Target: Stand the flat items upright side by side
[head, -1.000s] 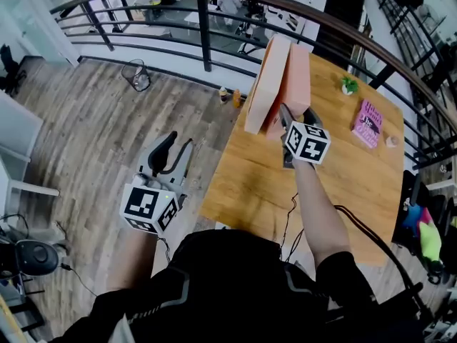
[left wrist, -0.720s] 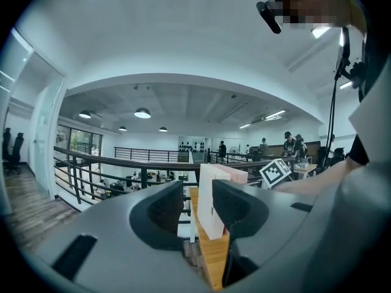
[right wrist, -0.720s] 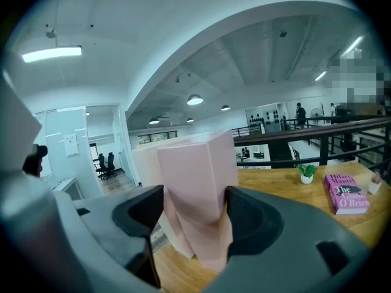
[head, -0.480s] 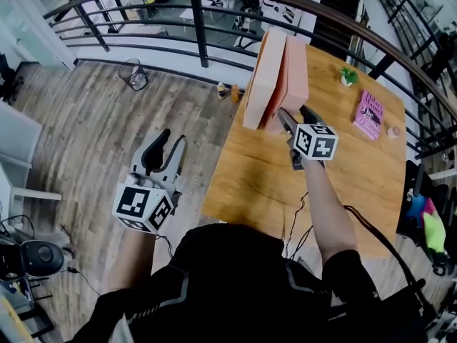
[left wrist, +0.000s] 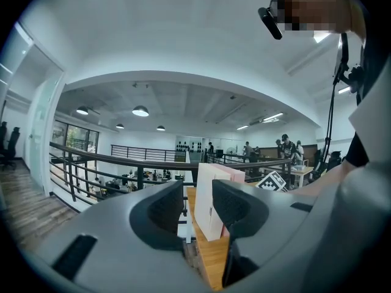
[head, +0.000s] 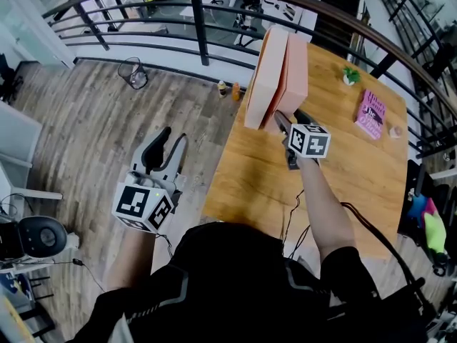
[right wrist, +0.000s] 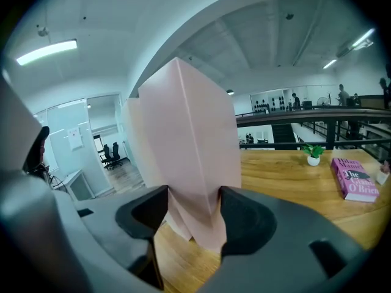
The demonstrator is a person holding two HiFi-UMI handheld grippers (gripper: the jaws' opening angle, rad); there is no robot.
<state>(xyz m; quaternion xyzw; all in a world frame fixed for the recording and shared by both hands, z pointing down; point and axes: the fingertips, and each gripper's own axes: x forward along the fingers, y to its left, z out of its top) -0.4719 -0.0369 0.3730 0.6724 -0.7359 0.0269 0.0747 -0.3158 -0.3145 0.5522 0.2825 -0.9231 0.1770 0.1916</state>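
While two slabs already stand on end on the wooden tabletop (head: 335, 184), the holdings read as follows.

- Deeper pink flat item (head: 298, 70): upright on its lower edge, near the tabletop's far left corner, one broad face against its neighbour.
- Paler pink flat item (head: 264, 77): upright, touching the deeper one on the side toward the tabletop's left edge. The two stand side by side like shelved volumes.
- Right gripper (head: 291, 118): at the near, lower end of the deeper pink flat item. Its fingers (right wrist: 247, 215) have just been closing. They sit one to each broad face with the pads against the item, which fills the gap between them. The paler slab shows just behind, outside the grip.
- Left gripper (head: 173, 143): held beyond the tabletop's left edge, over the plank floor (head: 93, 120). Its fingers (left wrist: 159, 209) are partly apart with nothing between them, and the two pink slabs show only far off through the gap.
- Pink book (head: 370, 114): lying flat, cover up, near the tabletop's far right corner, well apart from the upright pair.
- Small potted plant (head: 350, 75): at the far edge, just beyond the book.
- Dark railing (head: 200, 20): curving past the tabletop's far edge.
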